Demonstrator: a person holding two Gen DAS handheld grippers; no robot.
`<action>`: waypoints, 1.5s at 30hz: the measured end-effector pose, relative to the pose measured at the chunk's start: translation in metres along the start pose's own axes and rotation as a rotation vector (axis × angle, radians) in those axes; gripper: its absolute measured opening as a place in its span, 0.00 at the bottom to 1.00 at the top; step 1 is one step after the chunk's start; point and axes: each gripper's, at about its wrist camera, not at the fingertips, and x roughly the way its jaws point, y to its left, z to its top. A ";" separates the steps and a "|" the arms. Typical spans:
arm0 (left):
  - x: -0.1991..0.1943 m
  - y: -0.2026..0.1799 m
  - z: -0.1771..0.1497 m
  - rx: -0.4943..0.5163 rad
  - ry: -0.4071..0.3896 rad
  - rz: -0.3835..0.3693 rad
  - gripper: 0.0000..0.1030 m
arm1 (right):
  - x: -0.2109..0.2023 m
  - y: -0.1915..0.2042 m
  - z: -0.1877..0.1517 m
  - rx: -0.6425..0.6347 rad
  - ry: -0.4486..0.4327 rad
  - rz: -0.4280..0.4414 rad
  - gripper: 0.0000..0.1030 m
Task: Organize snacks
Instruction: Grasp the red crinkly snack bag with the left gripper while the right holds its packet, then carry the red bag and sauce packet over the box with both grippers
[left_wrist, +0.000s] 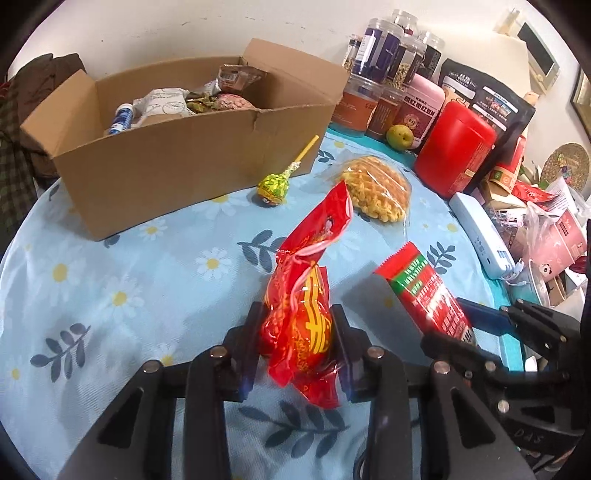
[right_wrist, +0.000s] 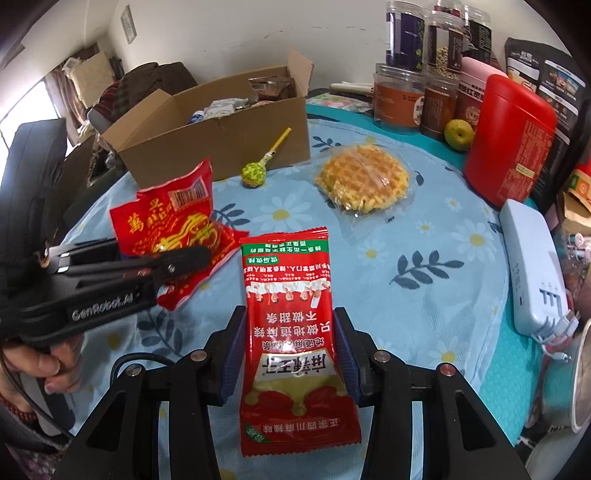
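The left gripper (left_wrist: 297, 325) pinches a red-and-gold snack bag (left_wrist: 303, 295) between its fingers; the right gripper (right_wrist: 290, 339) clamps a red-and-green snack packet (right_wrist: 291, 332) — both held above the floral tablecloth (left_wrist: 110, 288). Beyond the fingertips lie a wrapped waffle (right_wrist: 364, 181) and a lollipop (right_wrist: 255, 171) — farthest, the open cardboard box (left_wrist: 177, 155).
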 end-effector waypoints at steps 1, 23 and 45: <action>-0.002 0.000 0.000 0.000 -0.006 0.001 0.33 | 0.000 0.001 0.001 -0.003 -0.002 0.004 0.43; -0.090 0.013 0.034 0.011 -0.188 0.022 0.33 | -0.023 0.048 0.056 -0.138 -0.125 0.128 0.43; -0.115 0.039 0.145 0.078 -0.353 0.082 0.33 | -0.042 0.068 0.182 -0.257 -0.321 0.193 0.43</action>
